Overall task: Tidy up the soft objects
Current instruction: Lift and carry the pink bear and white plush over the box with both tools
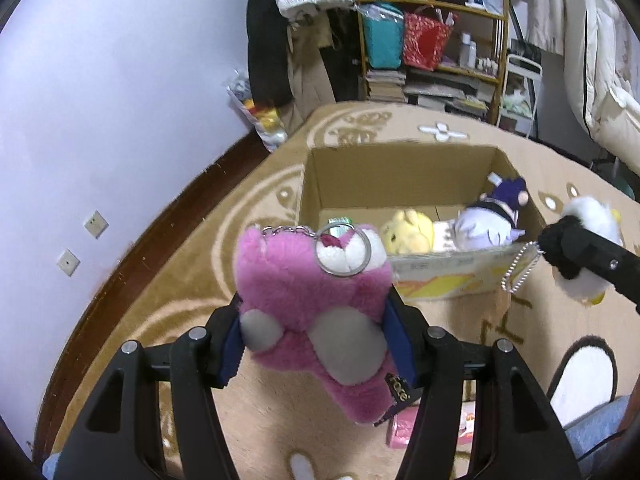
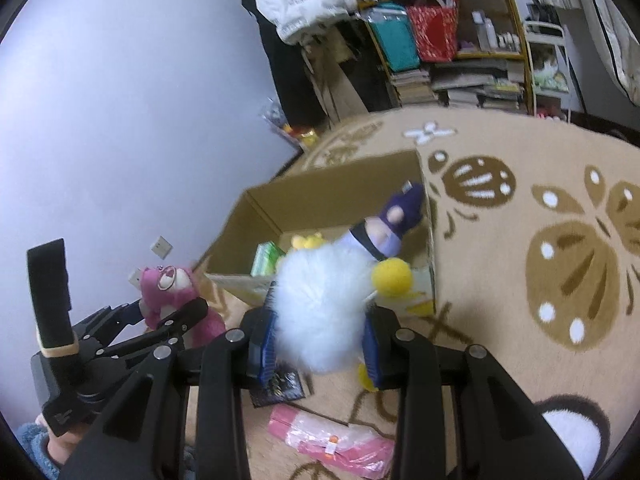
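The left tongs (image 1: 316, 344) pinch a pink plush bear (image 1: 312, 304) between their blue pads, held in the air just near of the cardboard box (image 1: 400, 184). The bear has shaggy magenta fur, two grey paw soles facing the camera, a white muzzle, and a chain with a metal key ring (image 1: 343, 254) lying across its face. A dark sewn tag at its lower right carries gold lettering too small to read.

The right tongs (image 2: 320, 340) grip a white fluffy plush (image 2: 324, 312), a long-haired ball with a round yellow part (image 2: 392, 278) on its right side and a bit of yellow below; in the left view a bead chain (image 1: 518, 268) hangs from it. It hovers over the near right corner of the box.

The open box sits on a tan rug (image 2: 520, 160) with brown and white patterns. Inside lie two plush toys: a yellow one (image 1: 408, 230) and a purple-and-lilac doll (image 1: 494, 216) at the right end, plus a green packet (image 2: 266, 258) on the left. So four soft toys in all.

On the rug near the tongs lie a pink wrapped package (image 2: 336, 444) and a dark card (image 2: 280, 390). On the far shelf (image 1: 436, 4), a black box reads "40".
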### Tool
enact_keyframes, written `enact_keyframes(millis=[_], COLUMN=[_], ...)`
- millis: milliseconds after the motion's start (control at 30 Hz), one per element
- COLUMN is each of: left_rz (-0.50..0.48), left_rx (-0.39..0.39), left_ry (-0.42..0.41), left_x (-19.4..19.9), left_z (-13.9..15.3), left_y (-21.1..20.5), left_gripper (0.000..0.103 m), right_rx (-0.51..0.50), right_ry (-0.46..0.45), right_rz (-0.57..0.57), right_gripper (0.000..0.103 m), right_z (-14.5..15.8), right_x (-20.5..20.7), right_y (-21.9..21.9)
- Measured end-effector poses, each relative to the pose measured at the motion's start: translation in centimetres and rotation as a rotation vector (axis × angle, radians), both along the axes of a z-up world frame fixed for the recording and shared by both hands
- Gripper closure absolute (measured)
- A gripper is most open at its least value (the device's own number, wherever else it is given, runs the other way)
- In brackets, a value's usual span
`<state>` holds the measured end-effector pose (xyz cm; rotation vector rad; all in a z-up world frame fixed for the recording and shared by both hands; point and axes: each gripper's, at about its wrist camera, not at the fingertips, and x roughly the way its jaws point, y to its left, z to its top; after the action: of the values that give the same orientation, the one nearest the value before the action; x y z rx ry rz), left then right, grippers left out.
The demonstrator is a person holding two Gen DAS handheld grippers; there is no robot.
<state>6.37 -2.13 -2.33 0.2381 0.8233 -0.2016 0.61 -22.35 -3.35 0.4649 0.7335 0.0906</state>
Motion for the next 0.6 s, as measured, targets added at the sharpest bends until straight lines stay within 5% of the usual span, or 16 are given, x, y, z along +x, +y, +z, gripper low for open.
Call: enact_keyframes(millis=[267,600], left_rz=[0.011,0.013], left_rx=[-0.031,-0.054], left_ry=[-0.087,-0.1], left_x=[0.7,2.5], left_z=[2.5,3.0], left_y=[0.3,-0.1], left_gripper=[0.044,0.043], right_rx=[-0.007,-0.042], right_ry=[-0.105,-0.208], right_rz=[-0.005,0.01], right_gripper=[0.066,0.066], right_z=[2.5,4.1], right_x=[-0.1,0.7], right_y=[0.0,0.2])
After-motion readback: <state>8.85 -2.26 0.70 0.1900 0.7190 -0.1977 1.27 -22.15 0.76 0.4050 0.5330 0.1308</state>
